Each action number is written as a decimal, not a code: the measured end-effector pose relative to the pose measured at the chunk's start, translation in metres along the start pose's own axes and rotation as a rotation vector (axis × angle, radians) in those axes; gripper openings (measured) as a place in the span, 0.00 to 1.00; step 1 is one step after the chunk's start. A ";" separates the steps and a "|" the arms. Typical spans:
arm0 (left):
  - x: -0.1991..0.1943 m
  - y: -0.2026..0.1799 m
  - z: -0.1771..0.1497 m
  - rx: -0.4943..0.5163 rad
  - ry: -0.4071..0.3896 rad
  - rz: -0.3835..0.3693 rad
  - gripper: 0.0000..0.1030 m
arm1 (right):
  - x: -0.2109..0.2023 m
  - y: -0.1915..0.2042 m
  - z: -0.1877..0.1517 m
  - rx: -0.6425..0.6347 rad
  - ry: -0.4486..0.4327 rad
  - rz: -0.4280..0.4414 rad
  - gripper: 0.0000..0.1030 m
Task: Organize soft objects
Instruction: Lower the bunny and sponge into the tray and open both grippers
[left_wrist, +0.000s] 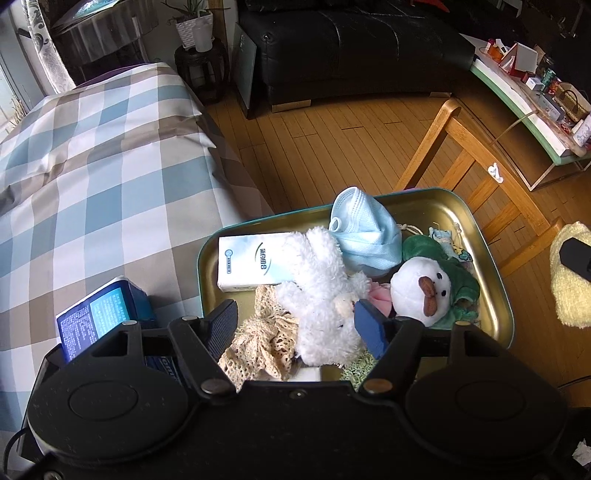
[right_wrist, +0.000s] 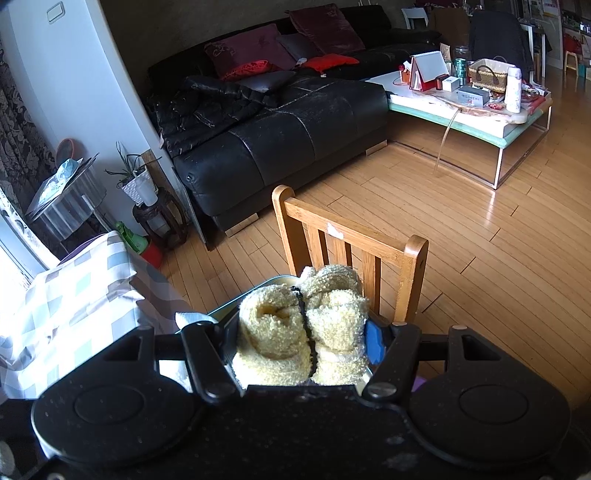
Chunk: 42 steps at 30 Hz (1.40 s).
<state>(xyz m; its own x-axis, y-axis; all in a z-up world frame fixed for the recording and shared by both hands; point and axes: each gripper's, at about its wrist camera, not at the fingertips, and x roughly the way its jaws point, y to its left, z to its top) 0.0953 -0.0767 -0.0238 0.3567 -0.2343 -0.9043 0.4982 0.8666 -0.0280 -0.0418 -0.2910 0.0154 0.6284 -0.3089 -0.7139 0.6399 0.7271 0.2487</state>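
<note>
The left gripper (left_wrist: 295, 325) has its jaws spread wide around a fluffy white toy (left_wrist: 325, 295). The toy lies in a crowded metal tin (left_wrist: 491, 266), touching a tissue pack (left_wrist: 251, 264) and a blue mask (left_wrist: 364, 236). The right gripper (right_wrist: 301, 343) pinches rolled yellow socks (right_wrist: 295, 325) above the tin's edge, near a wooden chair (right_wrist: 351, 236).
</note>
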 end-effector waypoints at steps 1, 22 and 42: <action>-0.001 0.002 -0.002 -0.002 -0.001 0.002 0.63 | 0.000 -0.001 0.000 0.000 0.002 -0.001 0.61; -0.012 0.010 -0.037 0.026 -0.025 0.007 0.64 | 0.075 0.048 0.034 -0.129 0.101 0.028 0.62; -0.018 0.016 -0.041 -0.002 -0.033 0.029 0.64 | 0.079 0.062 0.034 -0.155 0.074 0.037 0.72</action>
<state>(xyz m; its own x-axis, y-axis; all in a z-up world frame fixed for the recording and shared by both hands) 0.0650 -0.0405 -0.0257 0.3969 -0.2238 -0.8902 0.4858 0.8741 -0.0032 0.0630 -0.2911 -0.0029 0.6125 -0.2378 -0.7539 0.5373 0.8247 0.1763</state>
